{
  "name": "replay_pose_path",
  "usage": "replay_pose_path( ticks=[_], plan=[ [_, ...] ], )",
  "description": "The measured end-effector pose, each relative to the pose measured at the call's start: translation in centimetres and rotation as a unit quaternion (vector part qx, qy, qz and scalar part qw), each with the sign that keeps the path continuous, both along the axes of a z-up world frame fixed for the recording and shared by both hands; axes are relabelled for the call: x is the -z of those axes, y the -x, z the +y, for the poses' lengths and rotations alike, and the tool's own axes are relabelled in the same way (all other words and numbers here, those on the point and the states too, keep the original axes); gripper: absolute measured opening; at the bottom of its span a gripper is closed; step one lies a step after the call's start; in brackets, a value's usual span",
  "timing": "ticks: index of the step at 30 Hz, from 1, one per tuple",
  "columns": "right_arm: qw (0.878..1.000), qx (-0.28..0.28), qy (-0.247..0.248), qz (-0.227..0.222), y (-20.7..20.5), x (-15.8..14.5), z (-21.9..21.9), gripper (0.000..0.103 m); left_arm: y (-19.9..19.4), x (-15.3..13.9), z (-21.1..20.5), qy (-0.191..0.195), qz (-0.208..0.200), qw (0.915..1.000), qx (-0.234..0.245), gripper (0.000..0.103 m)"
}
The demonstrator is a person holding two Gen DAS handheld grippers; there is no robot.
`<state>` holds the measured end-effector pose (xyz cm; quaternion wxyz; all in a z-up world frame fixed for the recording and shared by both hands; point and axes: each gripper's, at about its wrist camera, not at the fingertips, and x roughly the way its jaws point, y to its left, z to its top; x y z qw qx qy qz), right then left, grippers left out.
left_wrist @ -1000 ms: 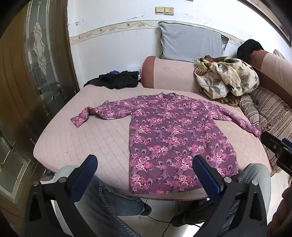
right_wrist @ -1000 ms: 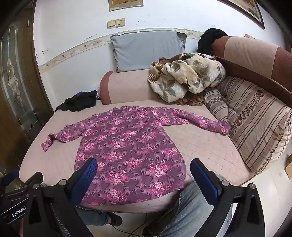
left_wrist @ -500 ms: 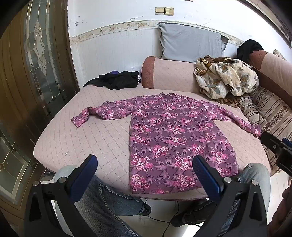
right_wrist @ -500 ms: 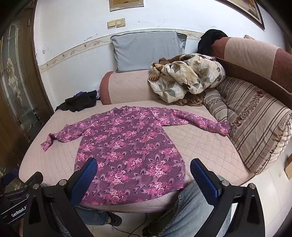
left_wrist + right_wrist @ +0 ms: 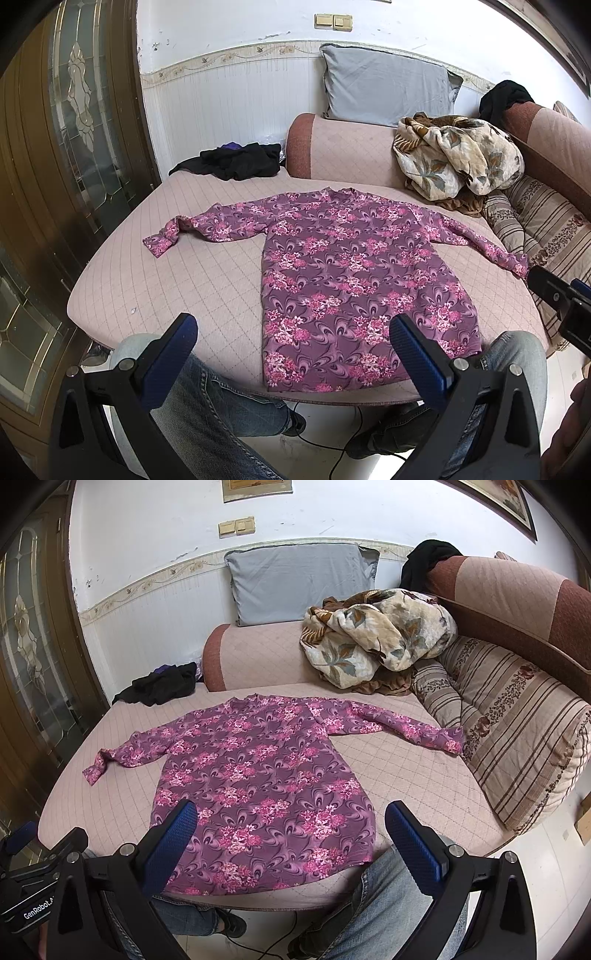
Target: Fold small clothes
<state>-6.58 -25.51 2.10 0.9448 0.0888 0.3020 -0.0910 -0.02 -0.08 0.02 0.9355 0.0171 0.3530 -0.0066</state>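
A purple long-sleeved top with pink flowers (image 5: 354,273) lies flat on the pink quilted bed (image 5: 177,291), both sleeves spread out, hem toward me. It also shows in the right wrist view (image 5: 258,775). My left gripper (image 5: 295,350) is open and empty, held above the bed's near edge over the hem. My right gripper (image 5: 291,834) is open and empty, also above the hem. The right gripper's body shows at the right edge of the left wrist view (image 5: 565,302).
A black garment pile (image 5: 236,160) lies at the bed's far left. A grey pillow (image 5: 384,96) and a floral blanket (image 5: 454,158) sit at the back. Striped cushions (image 5: 517,731) line the right. A wooden glass door (image 5: 55,147) stands left. The person's jeans-clad knees (image 5: 229,406) are below.
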Motion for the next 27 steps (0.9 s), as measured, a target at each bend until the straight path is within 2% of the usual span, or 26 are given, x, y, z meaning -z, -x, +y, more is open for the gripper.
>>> replay_pose_path(
  ticks=[10, 25, 27],
  plan=[
    [1.000, -0.002, 0.000, 0.015, -0.2, -0.9, 0.3, 0.103, 0.1, 0.0, -0.1, -0.001, -0.004, 1.0000, 0.001, 0.103],
    [1.000, -0.005, 0.005, -0.004, -0.4, -1.0, 0.7, 0.103, -0.3, -0.4, -0.6, -0.001, -0.002, 1.0000, 0.000, 0.103],
    [1.000, -0.005, 0.004, -0.021, -0.2, -0.8, 0.9, 0.103, -0.3, -0.4, -0.7, 0.000, 0.000, 1.0000, 0.000, 0.103]
  ],
)
